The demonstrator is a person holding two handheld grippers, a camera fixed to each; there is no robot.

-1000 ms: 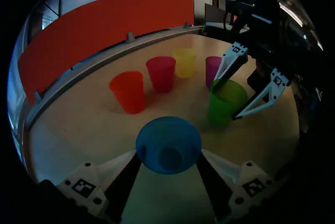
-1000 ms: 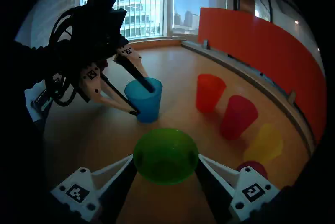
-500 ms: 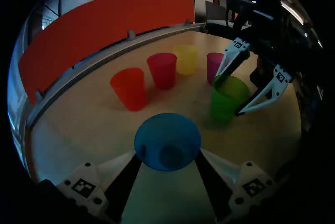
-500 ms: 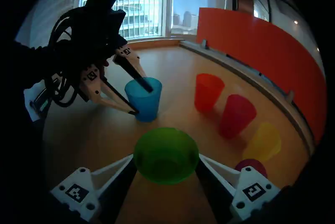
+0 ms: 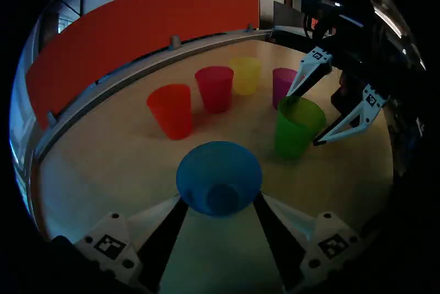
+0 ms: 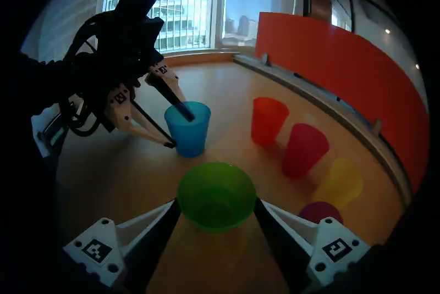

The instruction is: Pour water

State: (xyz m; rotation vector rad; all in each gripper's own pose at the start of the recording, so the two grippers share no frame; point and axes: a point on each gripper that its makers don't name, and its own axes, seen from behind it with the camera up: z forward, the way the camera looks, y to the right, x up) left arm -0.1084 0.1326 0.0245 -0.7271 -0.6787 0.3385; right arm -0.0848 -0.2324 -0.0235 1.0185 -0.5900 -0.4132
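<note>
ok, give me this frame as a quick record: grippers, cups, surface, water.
left gripper: closed on blue cup, cup upright
right gripper: closed on green cup, cup upright
spare cups: orange cup, red cup, yellow cup, purple cup, standing in a row
surface: wooden table
backdrop: orange partition
water: cannot tell

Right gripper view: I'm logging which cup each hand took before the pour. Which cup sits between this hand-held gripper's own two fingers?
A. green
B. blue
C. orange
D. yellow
A: the green cup sits between the right hand-held gripper's own fingers, while the blue cup is farther off, at the left hand-held gripper.
</note>
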